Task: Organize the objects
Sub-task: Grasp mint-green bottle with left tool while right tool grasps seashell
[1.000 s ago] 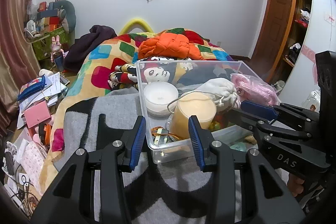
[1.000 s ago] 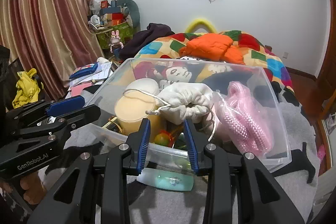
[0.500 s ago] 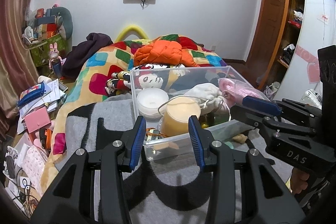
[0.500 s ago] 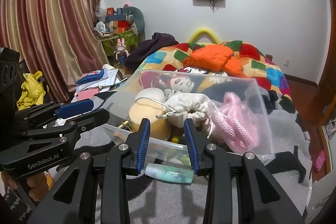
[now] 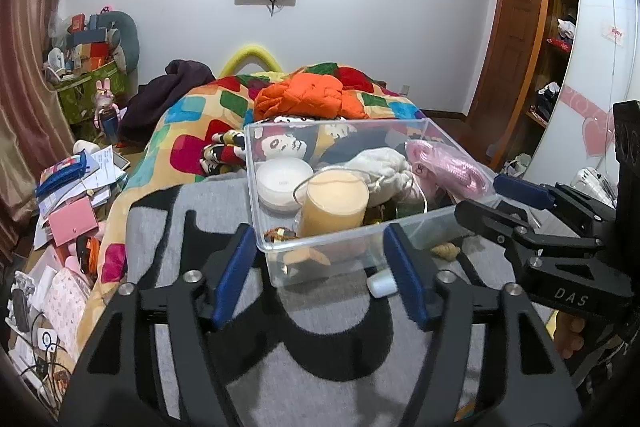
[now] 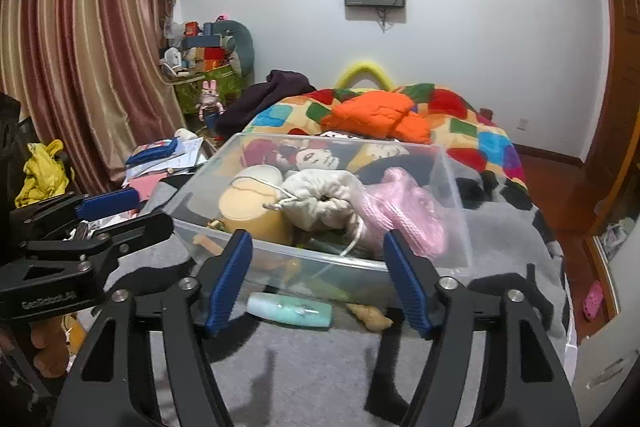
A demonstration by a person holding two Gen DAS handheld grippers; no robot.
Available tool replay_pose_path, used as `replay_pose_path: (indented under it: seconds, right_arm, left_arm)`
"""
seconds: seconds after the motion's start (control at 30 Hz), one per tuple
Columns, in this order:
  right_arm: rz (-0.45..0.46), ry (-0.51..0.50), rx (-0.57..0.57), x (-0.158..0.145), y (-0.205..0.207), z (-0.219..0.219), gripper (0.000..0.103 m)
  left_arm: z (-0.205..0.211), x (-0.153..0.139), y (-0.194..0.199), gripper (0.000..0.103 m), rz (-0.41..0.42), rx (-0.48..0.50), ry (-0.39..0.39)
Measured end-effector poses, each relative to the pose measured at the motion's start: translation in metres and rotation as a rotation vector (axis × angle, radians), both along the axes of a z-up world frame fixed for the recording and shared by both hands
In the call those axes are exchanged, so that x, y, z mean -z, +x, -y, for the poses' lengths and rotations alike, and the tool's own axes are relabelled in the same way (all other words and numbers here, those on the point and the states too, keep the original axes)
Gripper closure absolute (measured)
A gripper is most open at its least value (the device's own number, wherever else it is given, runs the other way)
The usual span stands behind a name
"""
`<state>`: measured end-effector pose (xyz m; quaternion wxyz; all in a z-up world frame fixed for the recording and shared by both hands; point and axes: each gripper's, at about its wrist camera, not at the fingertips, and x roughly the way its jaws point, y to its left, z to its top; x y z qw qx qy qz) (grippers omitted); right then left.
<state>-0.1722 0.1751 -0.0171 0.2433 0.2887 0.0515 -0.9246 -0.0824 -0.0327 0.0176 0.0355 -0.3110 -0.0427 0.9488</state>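
A clear plastic bin (image 5: 280,259) (image 6: 452,183) stands on the grey blanket. It holds a cream jar (image 5: 334,201) (image 6: 250,213), a white round tub (image 5: 284,179), a white drawstring pouch (image 5: 382,169) (image 6: 320,199) and pink yarn (image 5: 448,167) (image 6: 404,215). A mint tube (image 6: 290,311) and a small shell (image 6: 370,315) lie on the blanket at the bin's near wall. My left gripper (image 5: 320,275) is open and empty just short of the bin. My right gripper (image 6: 316,279) is open and empty above the tube.
A colourful quilt with an orange jacket (image 5: 308,95) lies behind the bin. Papers and clutter (image 5: 72,187) cover the floor at the left. A wooden shelf and door (image 5: 520,27) stand at the right. Curtains (image 6: 80,47) hang at the left.
Both grippers have drawn back from the bin and risen slightly. Both have opened wider. The tube and shell now show more clearly in front of the bin.
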Motion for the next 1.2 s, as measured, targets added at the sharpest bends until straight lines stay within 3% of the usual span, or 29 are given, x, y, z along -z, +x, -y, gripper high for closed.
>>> replay_pose_path:
  seconds: [0.17,0.73,1.2]
  right_arm:
    - [-0.001,0.014,0.029,0.004,0.002,-0.007,0.032]
    - [0.11,0.06,0.12,0.049,-0.006,-0.052,0.03]
    - [0.159,-0.004,0.167,0.062,-0.011,-0.085,0.03]
  left_arm:
    - [-0.004,0.009,0.003,0.028,0.034,0.006,0.002]
    - [-0.036,0.052,-0.014,0.026,0.198,0.071,-0.001]
    - [-0.082,0.079,-0.043,0.026,0.324,0.123,0.009]
